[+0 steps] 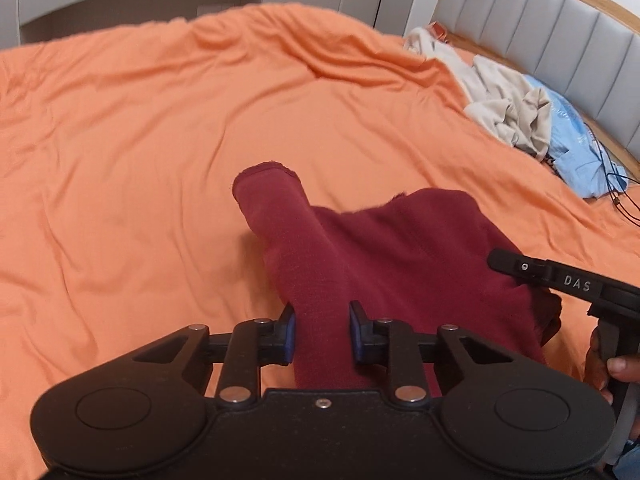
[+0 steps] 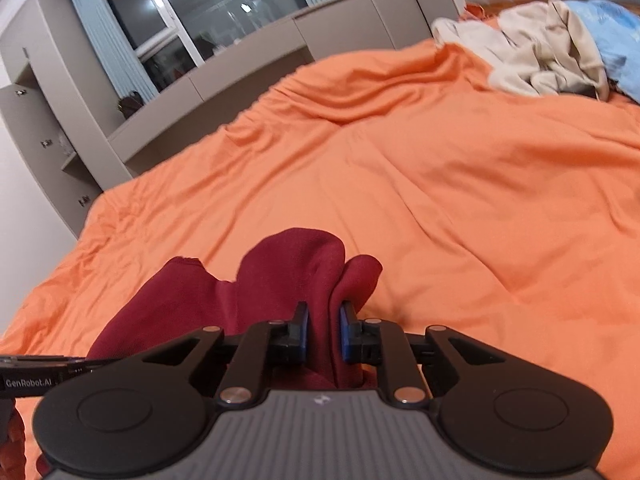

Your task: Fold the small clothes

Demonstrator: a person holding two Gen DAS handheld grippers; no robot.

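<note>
A dark red garment (image 1: pixel 400 248) lies bunched on the orange bed sheet (image 1: pixel 160 140), lifted at its near end. My left gripper (image 1: pixel 322 336) is shut on a rolled fold of it, with the cloth filling the gap between the blue pads. A tube-like sleeve or leg sticks out ahead of the fingers. My right gripper (image 2: pixel 323 332) is shut on another fold of the same garment (image 2: pixel 288 272). That right gripper's finger (image 1: pixel 560 280) also shows at the right edge of the left wrist view, held by a hand (image 1: pixel 616 364).
A heap of beige and light blue clothes (image 1: pixel 520 108) lies by the padded headboard (image 1: pixel 560 28), with a thin cable (image 1: pixel 616 188) beside it. Grey shelves (image 2: pixel 60 120) and a window (image 2: pixel 180 12) stand past the bed's far edge.
</note>
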